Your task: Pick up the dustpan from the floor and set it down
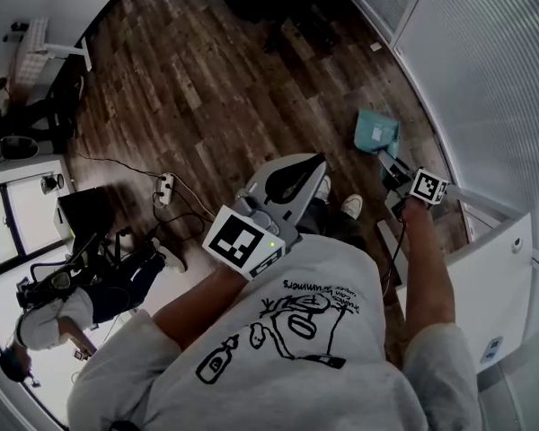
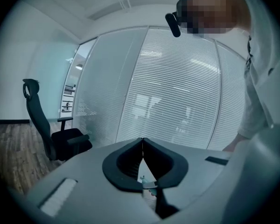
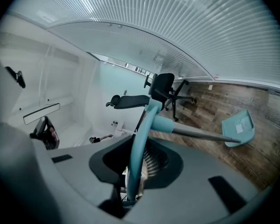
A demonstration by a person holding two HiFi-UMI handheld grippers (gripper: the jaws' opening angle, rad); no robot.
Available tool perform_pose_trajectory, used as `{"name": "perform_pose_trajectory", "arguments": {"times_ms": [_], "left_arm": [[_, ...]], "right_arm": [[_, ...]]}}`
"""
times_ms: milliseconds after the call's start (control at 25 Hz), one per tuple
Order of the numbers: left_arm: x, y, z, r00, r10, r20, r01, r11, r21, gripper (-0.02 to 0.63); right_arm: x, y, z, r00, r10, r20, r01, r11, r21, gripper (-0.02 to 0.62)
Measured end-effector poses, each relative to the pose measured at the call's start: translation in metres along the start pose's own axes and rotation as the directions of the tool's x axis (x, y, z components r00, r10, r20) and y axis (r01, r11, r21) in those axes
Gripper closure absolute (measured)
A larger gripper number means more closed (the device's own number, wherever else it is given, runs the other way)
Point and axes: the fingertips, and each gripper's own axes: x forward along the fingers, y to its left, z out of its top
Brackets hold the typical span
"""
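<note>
Clamping the dustpan (image 1: 377, 133) handle (image 3: 135, 157), right jaws hang above wood floor (image 1: 207, 79) by blinds (image 1: 494, 61); left jaws together

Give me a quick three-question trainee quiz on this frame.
1. True or false: the left gripper holds the dustpan.
2. What is the right gripper shut on? A) a cable B) the dustpan's handle C) nothing
3. Which piece of furniture shows in both gripper views?
Key: 1 false, its jaws are shut and empty. 2 B. 3 the office chair.
</note>
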Motion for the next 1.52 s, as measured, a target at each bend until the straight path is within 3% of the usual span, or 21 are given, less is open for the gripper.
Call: {"name": "perform_pose_trajectory", "arguments": {"times_ms": [760,1520], "left_arm": [[0.003,0.003,-0.018,0.999,0.022,-0.038,-0.023,0.999,-0.023,0.604],[-0.004,-0.004,-0.023,0.999,0.021,-0.044,-0.022,0.999,-0.023,0.604]], "right_arm": [[0.006,-0.049,-0.022,0.996,-0.085,-0.033,0.085,0.996,0.013,0.540],[0.012,-0.057,-0.077,0.984,-0.125,-0.124,0.128,0.992,0.017,0.540]]}}
